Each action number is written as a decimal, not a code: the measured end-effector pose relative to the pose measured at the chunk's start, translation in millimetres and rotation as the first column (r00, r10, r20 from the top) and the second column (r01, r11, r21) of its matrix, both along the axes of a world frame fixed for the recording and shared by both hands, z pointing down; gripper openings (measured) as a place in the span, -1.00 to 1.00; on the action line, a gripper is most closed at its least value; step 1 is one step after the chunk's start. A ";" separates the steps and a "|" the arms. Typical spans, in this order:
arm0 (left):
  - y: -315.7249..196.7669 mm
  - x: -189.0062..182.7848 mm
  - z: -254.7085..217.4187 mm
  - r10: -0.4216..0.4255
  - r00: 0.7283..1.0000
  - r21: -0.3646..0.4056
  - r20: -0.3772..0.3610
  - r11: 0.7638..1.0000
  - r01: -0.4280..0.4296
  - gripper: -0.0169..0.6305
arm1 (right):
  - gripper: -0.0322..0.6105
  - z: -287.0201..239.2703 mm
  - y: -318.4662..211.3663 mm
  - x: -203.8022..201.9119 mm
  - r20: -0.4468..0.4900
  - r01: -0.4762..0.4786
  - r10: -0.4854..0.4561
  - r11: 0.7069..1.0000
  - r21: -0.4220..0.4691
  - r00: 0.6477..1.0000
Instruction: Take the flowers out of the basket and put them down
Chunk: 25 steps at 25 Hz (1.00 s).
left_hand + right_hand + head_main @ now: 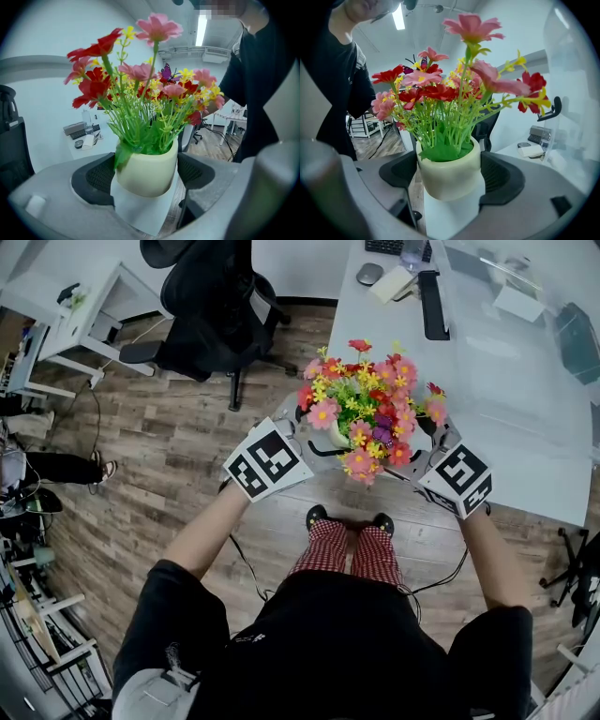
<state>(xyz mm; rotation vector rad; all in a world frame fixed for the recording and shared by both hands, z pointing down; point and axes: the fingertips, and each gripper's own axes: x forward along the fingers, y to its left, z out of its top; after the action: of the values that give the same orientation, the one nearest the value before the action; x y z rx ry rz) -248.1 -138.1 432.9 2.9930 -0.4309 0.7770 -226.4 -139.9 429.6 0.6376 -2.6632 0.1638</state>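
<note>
Left gripper (146, 172) and right gripper (449, 177) both clamped on the pot (337, 435), 1 per side. Flowers (370, 409) upright, just off the desk (487, 381) edge.

Pretty clearly an office: long white desk (487, 381), black swivel chair (211, 306), a mouse (369, 274) next to what looks like a keyboard (433, 304), wood-plank floor (169, 446), strip light (201, 28) overhead.

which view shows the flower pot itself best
The right gripper view: the cream pot sits centred between the pads, rim and wall plain. The left gripper view shows it too, leaning, a leaf over its rim. In the head view the flowers hide nearly all of it.
</note>
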 end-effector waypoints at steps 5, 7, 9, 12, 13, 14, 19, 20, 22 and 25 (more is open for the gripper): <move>-0.8 2.0 4.0 0.003 1.000 -0.005 0.006 1.000 -0.003 0.33 | 0.43 3.9 -0.7 2.0 -0.002 -0.004 0.004 1.000 -0.004 1.000; -1.6 0.7 5.4 0.005 1.000 -0.007 0.009 1.000 -0.005 0.33 | 0.43 5.2 -1.5 0.8 -0.004 -0.006 0.006 1.000 -0.003 1.000; -2.5 -0.1 7.0 0.006 1.000 -0.008 0.012 1.000 -0.006 0.33 | 0.43 6.7 -2.4 0.0 -0.006 -0.009 0.009 1.000 -0.003 1.000; -5.4 -0.7 10.2 0.008 1.000 -0.014 0.016 1.000 -0.008 0.33 | 0.43 9.8 -5.1 -0.7 -0.008 -0.010 0.010 1.000 -0.007 1.000; -6.4 -0.7 11.4 0.009 1.000 -0.017 0.016 1.000 -0.009 0.33 | 0.43 11.0 -6.2 -0.7 -0.009 -0.011 0.010 1.000 -0.009 1.000; -7.3 -0.7 12.8 0.009 1.000 -0.020 0.016 1.000 -0.009 0.33 | 0.43 12.3 -7.1 -0.6 -0.010 -0.012 0.012 1.000 -0.011 1.000; -8.5 -0.7 19.8 0.013 1.000 -0.035 0.016 0.999 -0.012 0.32 | 0.43 19.0 -8.1 -0.6 -0.013 -0.016 0.016 1.000 -0.019 1.000; -9.0 -0.4 20.7 0.014 1.000 -0.037 0.017 0.999 -0.014 0.32 | 0.43 19.7 -8.6 -0.3 -0.013 -0.018 0.017 1.000 -0.021 1.000; -10.5 0.1 22.6 0.016 1.000 -0.040 0.019 0.999 -0.015 0.32 | 0.43 21.5 -10.1 0.2 -0.013 -0.020 0.019 1.000 -0.024 1.000; -10.9 0.5 26.7 0.016 1.000 -0.045 0.021 0.999 -0.015 0.32 | 0.43 25.4 -10.6 0.6 -0.018 -0.019 0.019 0.999 -0.026 1.000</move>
<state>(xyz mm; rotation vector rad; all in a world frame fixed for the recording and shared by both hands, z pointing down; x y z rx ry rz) -247.6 -149.0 459.6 2.9524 -0.3865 0.8092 -225.9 -150.5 455.1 0.6534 -2.6343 0.1978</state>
